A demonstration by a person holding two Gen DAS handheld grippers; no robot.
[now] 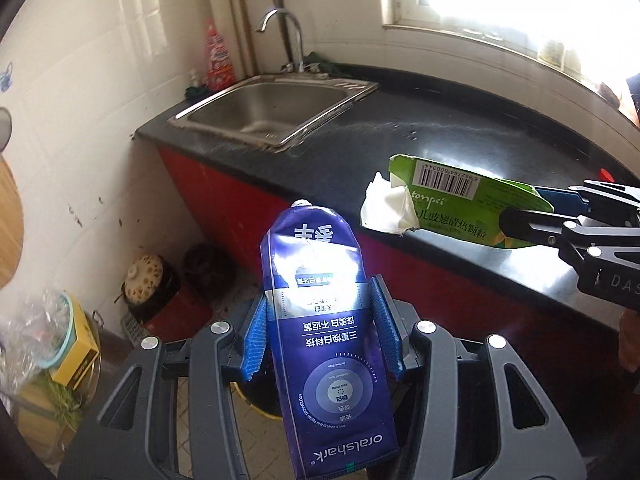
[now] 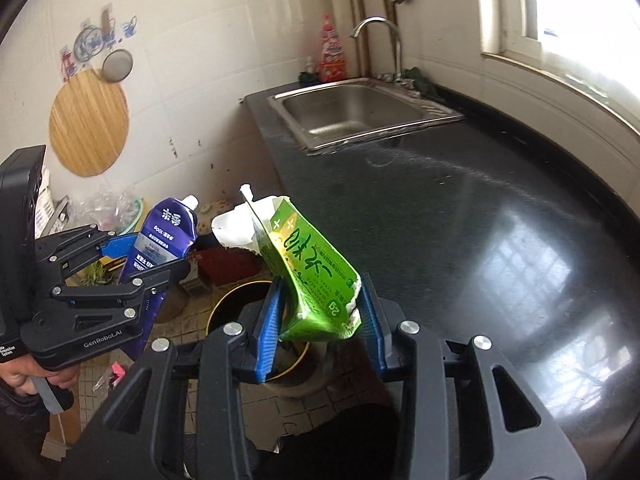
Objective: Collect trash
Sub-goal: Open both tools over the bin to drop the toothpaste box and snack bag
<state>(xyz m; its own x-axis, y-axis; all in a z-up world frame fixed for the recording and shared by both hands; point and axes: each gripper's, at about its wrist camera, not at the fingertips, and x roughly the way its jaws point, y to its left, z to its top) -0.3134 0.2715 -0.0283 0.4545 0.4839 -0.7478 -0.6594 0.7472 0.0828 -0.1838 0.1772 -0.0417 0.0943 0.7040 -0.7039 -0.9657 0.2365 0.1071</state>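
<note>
A blue toothpaste tube [image 1: 320, 320] stands cap-end away between the blue pads of my left gripper [image 1: 320, 296], which is shut on it. In the right wrist view the same tube [image 2: 168, 236] shows at the left in the left gripper [image 2: 148, 258], held by a person's hand. My right gripper [image 2: 320, 292] is shut on a crumpled green carton [image 2: 312, 276] with white tissue [image 2: 228, 232] sticking out of its torn top. From the left wrist, that carton [image 1: 452, 200] and the right gripper [image 1: 536, 210] hang over the counter edge. A black bin with a yellow rim [image 2: 240, 296] stands on the floor below both.
A black countertop [image 2: 440, 208] runs along the right under a window, with a steel sink [image 2: 360, 112], a faucet [image 2: 380, 36] and a red bottle [image 2: 331, 56] at its far end. On the floor by the wall stand a red bucket [image 1: 176, 304], bags and boxes [image 1: 72, 344].
</note>
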